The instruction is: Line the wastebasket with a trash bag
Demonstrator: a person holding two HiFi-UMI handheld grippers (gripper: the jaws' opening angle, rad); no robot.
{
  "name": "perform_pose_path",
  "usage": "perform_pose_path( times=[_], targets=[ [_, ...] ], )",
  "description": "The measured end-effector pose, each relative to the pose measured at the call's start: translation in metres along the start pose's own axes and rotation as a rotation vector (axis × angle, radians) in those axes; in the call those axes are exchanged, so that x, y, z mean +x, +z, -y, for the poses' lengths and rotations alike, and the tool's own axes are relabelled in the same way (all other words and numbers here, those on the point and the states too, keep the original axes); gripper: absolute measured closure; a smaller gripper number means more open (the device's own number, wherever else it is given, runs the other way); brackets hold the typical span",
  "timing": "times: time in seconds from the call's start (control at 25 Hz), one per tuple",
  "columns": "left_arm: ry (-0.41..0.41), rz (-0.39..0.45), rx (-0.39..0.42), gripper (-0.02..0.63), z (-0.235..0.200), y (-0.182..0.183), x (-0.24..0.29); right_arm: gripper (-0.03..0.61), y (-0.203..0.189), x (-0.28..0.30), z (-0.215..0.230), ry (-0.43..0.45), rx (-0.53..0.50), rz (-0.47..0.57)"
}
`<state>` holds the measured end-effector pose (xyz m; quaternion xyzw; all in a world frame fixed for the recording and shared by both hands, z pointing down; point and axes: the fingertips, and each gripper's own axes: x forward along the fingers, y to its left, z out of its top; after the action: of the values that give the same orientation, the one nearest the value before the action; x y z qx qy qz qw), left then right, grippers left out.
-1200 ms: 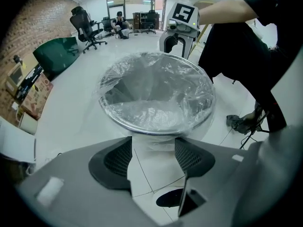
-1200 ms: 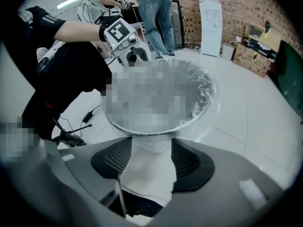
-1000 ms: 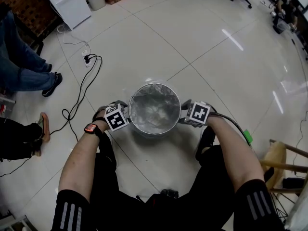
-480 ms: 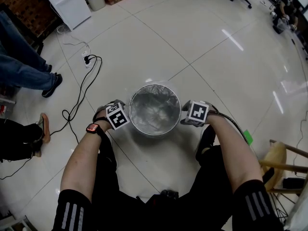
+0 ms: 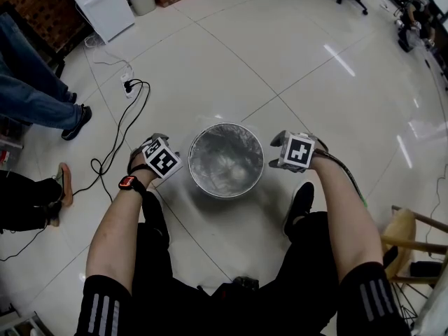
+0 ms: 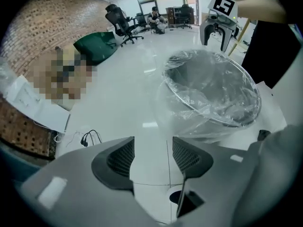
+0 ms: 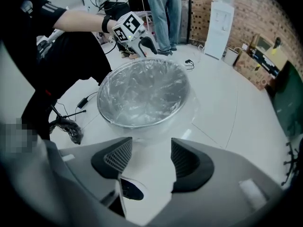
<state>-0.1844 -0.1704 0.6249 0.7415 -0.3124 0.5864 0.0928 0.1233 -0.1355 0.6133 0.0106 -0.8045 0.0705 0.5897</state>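
Note:
A round metal wastebasket [image 5: 225,161] stands on the white tiled floor, lined with a clear trash bag [image 6: 189,122] whose edge is folded over the rim and hangs down the outside. My left gripper [image 5: 155,151] hovers just left of the basket, apart from it. Its jaws are closing with nothing between them [image 6: 152,157]. My right gripper [image 5: 283,152] hovers just right of the rim, open and empty [image 7: 151,157]. Each gripper view shows the wastebasket [image 7: 144,93] ahead and the other gripper beyond it.
A power strip with a looping black cable [image 5: 126,86] lies on the floor to the left. A person's legs [image 5: 35,96] stand at the far left. A wooden stool [image 5: 406,236] is at the right, a white cabinet [image 5: 98,2] at the back.
Both grippers have drawn outward from the basket's rim, the left one to the left and the right one to the right and upward. The basket has stayed put.

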Motion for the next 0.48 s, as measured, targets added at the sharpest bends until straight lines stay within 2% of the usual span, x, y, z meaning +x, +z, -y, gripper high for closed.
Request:
perform_pose_path(
  times=[0.08, 0.16, 0.32, 0.4, 0.48],
  targets=[
    [0.01, -0.017, 0.004, 0.367, -0.005, -0.004, -0.001, 0.31, 0.007, -0.006, 0.005, -0.037, -0.039, 0.006],
    [-0.024, -0.039, 0.018, 0.367, -0.002, -0.01, -0.002, 0.31, 0.013, -0.009, 0.006, -0.047, -0.055, 0.029],
    [-0.231, -0.116, 0.088, 0.364, 0.027, -0.038, -0.014, 0.31, 0.02, -0.011, 0.004, -0.045, -0.097, 0.039],
    [-0.296, -0.098, 0.122, 0.361, 0.04, -0.038, -0.023, 0.31, 0.023, -0.011, 0.004, -0.049, -0.119, 0.03],
    [-0.325, -0.033, 0.159, 0.35, 0.052, -0.024, -0.032, 0.31, 0.025, -0.009, 0.002, -0.034, -0.118, 0.035]
  ],
)
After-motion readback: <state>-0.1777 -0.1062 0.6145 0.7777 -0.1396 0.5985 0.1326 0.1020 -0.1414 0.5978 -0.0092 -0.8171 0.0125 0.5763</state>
